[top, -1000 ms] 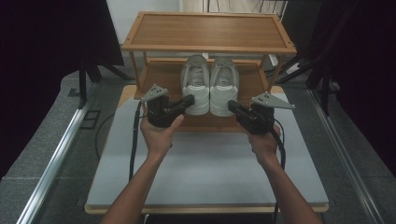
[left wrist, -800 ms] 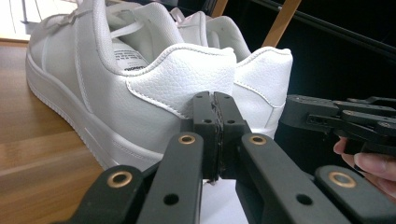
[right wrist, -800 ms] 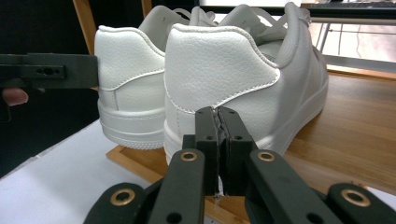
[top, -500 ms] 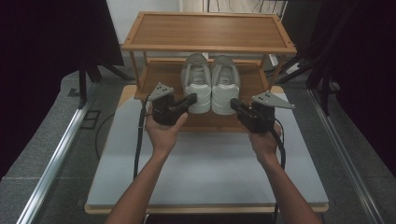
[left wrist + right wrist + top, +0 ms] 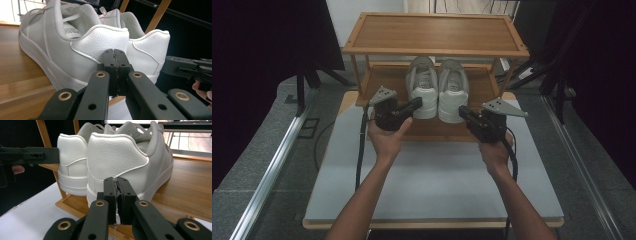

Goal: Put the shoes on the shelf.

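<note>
Two white sneakers stand side by side on the lower shelf [image 5: 387,80] of a wooden rack [image 5: 435,32], heels toward the person, toes pointing away. The left sneaker [image 5: 422,87] and the right sneaker [image 5: 453,90] touch or nearly touch along their inner sides. The rack stands at the far end of a pale surface [image 5: 432,175].

Left tool [image 5: 416,104]: held in the person's left hand [image 5: 387,137], aimed at the heel of the left sneaker. In the left gripper view its jaws are pressed together with nothing between them, the tips just in front of the heel counter of the left sneaker [image 5: 75,42]; whether they touch the leather cannot be told. The right sneaker [image 5: 147,52] shows beyond it, with the right tool [image 5: 167,67] entering from the side.

Right tool [image 5: 462,113]: held in the right hand [image 5: 494,152], aimed at the heel of the right sneaker. In the right gripper view its jaws are likewise pressed together and empty, the tips close before the heel of the right sneaker [image 5: 120,157]. The left sneaker [image 5: 71,165] stands just beside it, and the left tool [image 5: 56,155] reaches its heel.

A cable [image 5: 361,150] trails from the left tool across the surface.
</note>
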Available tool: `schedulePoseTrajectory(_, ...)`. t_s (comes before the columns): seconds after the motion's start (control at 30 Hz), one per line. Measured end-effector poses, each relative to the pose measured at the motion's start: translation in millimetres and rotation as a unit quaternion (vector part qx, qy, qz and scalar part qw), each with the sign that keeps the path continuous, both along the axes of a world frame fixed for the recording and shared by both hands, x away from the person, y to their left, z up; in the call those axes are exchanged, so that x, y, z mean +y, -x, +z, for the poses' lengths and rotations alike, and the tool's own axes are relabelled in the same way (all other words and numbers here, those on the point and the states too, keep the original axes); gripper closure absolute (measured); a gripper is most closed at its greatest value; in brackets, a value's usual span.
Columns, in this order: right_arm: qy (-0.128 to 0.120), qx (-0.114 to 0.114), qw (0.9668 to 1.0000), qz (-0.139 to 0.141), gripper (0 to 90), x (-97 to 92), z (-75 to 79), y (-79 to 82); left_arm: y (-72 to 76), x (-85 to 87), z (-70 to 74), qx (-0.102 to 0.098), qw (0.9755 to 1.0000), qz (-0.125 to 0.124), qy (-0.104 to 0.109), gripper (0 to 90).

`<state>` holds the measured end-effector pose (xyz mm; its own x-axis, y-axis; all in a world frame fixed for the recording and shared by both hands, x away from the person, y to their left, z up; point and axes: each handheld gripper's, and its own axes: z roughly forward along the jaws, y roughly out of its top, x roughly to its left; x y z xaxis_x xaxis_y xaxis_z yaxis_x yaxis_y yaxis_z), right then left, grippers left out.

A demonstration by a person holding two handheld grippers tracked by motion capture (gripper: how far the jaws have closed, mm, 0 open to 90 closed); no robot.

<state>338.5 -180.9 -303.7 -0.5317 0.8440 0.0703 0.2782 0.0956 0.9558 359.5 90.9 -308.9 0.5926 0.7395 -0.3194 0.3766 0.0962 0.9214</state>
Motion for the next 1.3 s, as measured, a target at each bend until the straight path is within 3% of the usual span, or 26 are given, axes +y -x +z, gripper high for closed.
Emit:
schedulePoseTrajectory(0.5, -0.006, -0.001, 0.9999, -0.015, 84.6, 5.2, -1.0, -12.7, -1.0, 1.1, -0.5, 0.002, 0.9999, -0.005, 0.009, 88.1)
schedulePoseTrajectory(0.87, 0.000, 0.001, 0.9999, -0.012, 84.6, 3.6, -0.9, -12.6, -3.4, 1.5, 1.9, -0.003, 0.9998, 0.006, 0.020, 90.0)
schedulePoseTrajectory(1.03, -0.001, 0.002, 0.9999, -0.012, 84.6, 3.1, -0.8, -12.8, -3.8, 0.5, 4.2, -0.012, 0.9999, 0.009, 0.008, 90.0)
schedulePoseTrajectory(1.17, -0.001, 0.005, 1.0000, -0.008, 84.6, 2.8, -1.0, -13.2, -2.9, 1.5, 1.6, -0.011, 0.9998, 0.008, 0.015, 90.0)
schedulePoseTrajectory(1.3, -0.001, 0.006, 0.9999, -0.008, 83.2, 1.9, -0.9, -12.7, -1.1, 1.5, 3.1, -0.005, 0.9998, 0.001, 0.019, 84.1)
